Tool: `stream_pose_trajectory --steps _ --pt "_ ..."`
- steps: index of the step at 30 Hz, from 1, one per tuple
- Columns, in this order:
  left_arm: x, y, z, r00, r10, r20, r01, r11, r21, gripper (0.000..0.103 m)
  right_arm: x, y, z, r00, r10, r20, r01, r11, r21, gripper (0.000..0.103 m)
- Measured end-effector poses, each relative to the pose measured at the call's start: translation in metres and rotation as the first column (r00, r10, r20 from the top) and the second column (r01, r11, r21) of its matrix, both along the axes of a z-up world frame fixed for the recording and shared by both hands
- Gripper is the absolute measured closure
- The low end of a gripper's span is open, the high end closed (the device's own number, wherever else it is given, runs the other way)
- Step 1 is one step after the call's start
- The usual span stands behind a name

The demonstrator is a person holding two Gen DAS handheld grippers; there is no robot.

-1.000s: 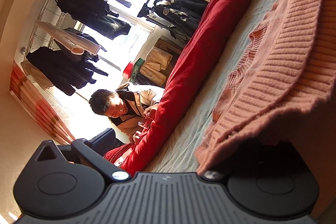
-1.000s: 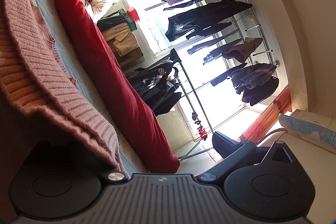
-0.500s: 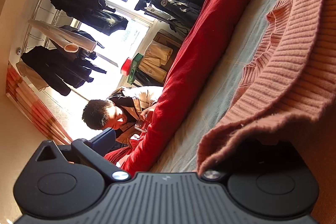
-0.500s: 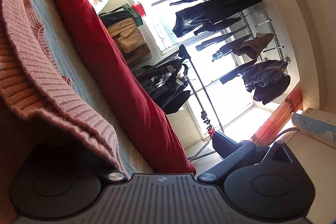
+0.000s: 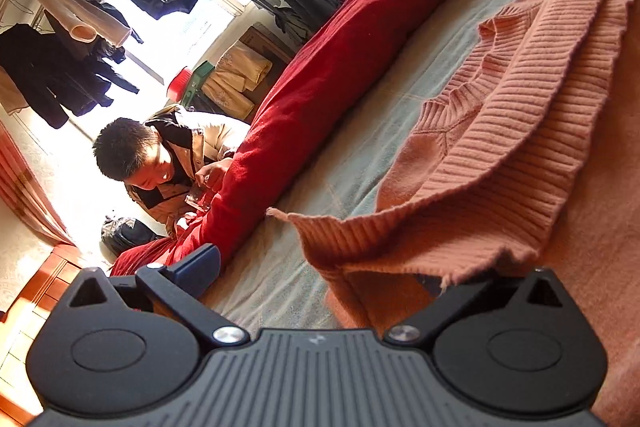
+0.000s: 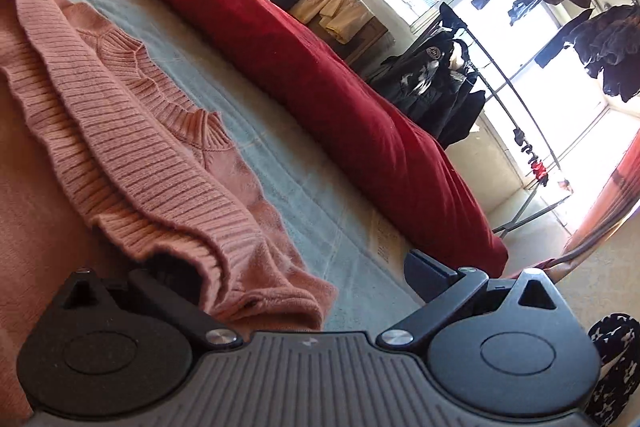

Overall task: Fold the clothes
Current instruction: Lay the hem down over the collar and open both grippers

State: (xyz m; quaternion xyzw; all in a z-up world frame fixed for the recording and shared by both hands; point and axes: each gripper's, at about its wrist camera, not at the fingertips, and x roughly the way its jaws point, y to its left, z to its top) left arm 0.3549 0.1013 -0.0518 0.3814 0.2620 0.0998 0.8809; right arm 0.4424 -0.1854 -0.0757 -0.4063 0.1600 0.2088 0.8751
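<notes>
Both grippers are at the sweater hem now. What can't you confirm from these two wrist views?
- Left gripper: the inner finger is hidden under the pink sweater hem, so grip unconfirmed.
- Right gripper: likewise, its inner finger sits under the ribbed hem.
- Sweater sleeves and lower body: cut off by frame edges in both views.
- Printed text on the bedsheet: too small.

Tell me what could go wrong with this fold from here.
1. The pink ribbed knit sweater has its hem draped over one finger of each open gripper, so pulling away might snag it and undo the fold.
2. The hem lies wavy and bunched near the right gripper, so the fold may set crooked.
</notes>
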Motion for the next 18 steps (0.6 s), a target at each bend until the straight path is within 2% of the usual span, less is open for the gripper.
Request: stream_pose_trajectory --steps 4,7,11,13,15,18 --pt "0.007 0.005 0.009 1.000 -0.020 -0.001 0.019 0.998 -0.064 0.001 0.004 -0.004 0.012 0.999 -0.002 -0.042 0.005 0.998 0.062 0.000" --pt "0.025 0.012 0.012 1.000 -0.003 0.010 0.004 0.992 -0.122 0.001 0.024 0.000 0.020 0.999 -0.016 -0.042 0.020 0.994 0.104 0.000" --pt "0.051 0.029 0.015 0.996 0.077 0.037 -0.069 0.980 -0.187 0.000 0.060 0.003 0.029 0.995 -0.039 -0.090 0.057 0.978 0.202 0.000" --pt "0.061 0.041 0.014 0.992 0.125 0.029 -0.114 0.965 -0.237 0.001 0.073 0.002 0.029 0.991 -0.045 -0.123 0.074 0.968 0.239 0.000" --pt "0.062 0.050 0.014 0.985 0.170 0.031 -0.156 0.953 -0.259 0.001 0.085 0.001 0.030 0.987 -0.050 -0.156 0.092 0.957 0.276 0.000" --pt "0.044 0.051 0.020 0.989 0.140 0.055 -0.116 0.944 -0.310 0.001 0.101 -0.001 0.031 0.978 -0.053 -0.200 0.118 0.937 0.328 0.000"
